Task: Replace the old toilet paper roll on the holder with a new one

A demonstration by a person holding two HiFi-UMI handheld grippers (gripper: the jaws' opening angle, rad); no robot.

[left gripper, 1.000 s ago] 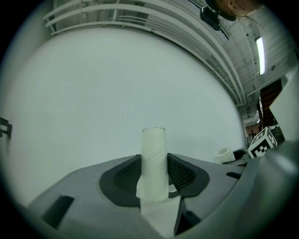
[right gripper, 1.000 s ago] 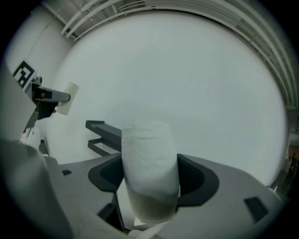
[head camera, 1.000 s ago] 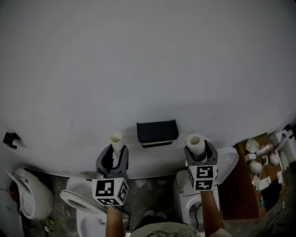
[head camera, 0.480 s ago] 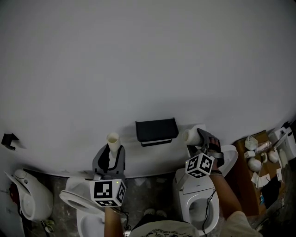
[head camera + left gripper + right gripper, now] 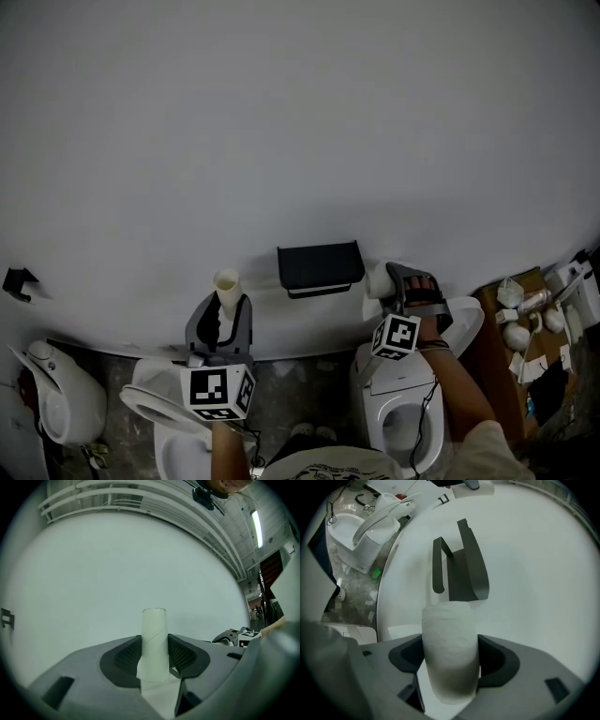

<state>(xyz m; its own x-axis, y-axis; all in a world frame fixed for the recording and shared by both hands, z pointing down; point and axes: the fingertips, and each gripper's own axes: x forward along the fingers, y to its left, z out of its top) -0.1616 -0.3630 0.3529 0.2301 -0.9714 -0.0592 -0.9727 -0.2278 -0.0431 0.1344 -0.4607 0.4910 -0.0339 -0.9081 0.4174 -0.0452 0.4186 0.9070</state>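
Note:
A dark toilet paper holder (image 5: 319, 267) hangs on the white wall, its bar bare; in the right gripper view the holder (image 5: 461, 564) shows turned on its side. My left gripper (image 5: 223, 319) is shut on the old cardboard tube (image 5: 225, 289), which stands upright left of the holder; the tube (image 5: 154, 641) sits between the pads. My right gripper (image 5: 392, 286), rolled onto its side, is shut on the new white roll (image 5: 378, 278) just right of the holder. That roll (image 5: 450, 656) fills the jaws.
Two white toilets stand below: one (image 5: 169, 422) under my left arm, one (image 5: 403, 417) under my right. A urinal-like fixture (image 5: 61, 394) is at the far left. Brown board with small white items (image 5: 525, 328) lies at the right. A small black bracket (image 5: 19, 279) is on the wall.
My right gripper has rolled onto its side and dropped a little, bringing the new roll beside the holder's right end. The left gripper with the tube has stayed put.

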